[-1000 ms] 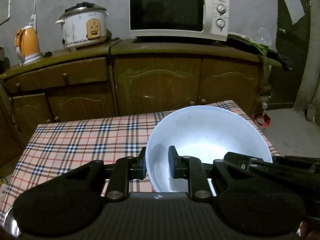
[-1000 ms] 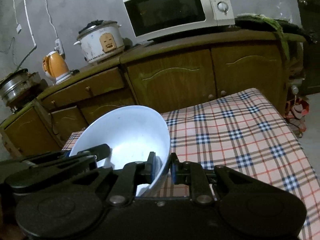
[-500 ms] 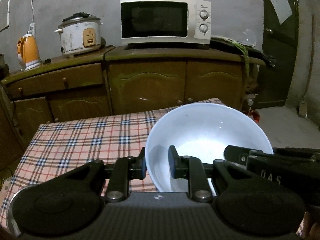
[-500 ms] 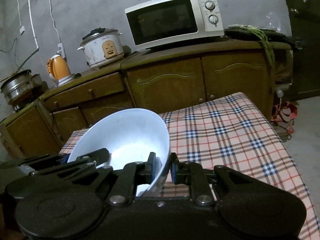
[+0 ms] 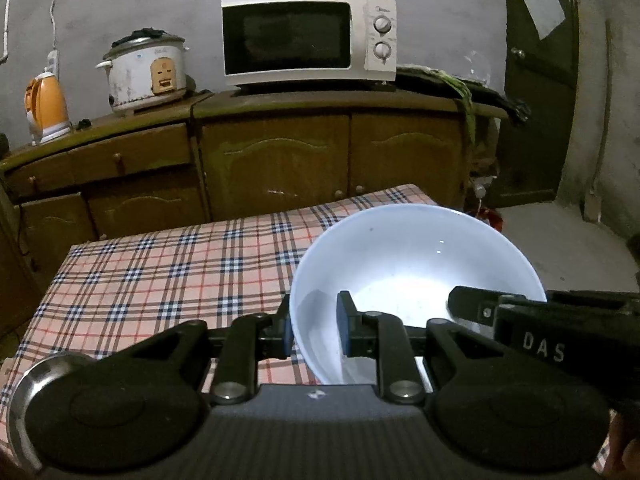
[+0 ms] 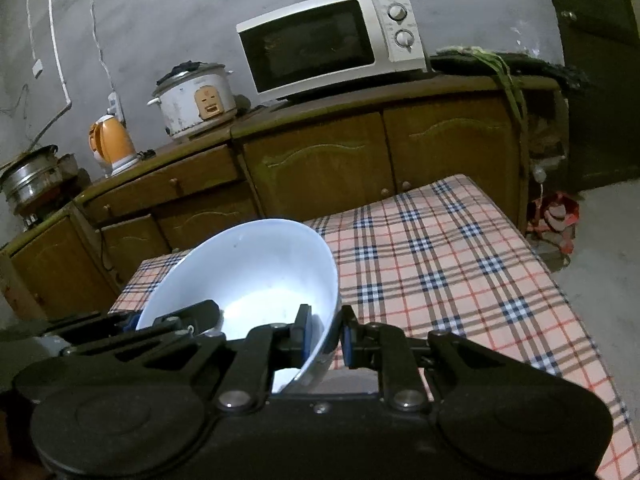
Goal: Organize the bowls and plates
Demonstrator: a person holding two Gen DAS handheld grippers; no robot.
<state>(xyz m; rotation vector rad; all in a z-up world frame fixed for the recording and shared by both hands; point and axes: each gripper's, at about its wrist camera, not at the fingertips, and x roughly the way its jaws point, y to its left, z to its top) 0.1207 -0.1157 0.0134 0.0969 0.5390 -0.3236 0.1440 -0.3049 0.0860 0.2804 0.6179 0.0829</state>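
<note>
Left wrist view: the left gripper (image 5: 312,330) pinches the white bowl (image 5: 416,276) by its left rim, the right gripper (image 6: 325,334) by the opposite rim — both jaws clamped, bowl above the checked worktop (image 5: 160,264). It looks stiff, glossy, breakable — rim grips suit it.

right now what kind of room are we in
Most likely a home kitchen: a microwave, a rice cooker and an orange kettle stand on wooden cabinets behind a table with a checked cloth.
</note>
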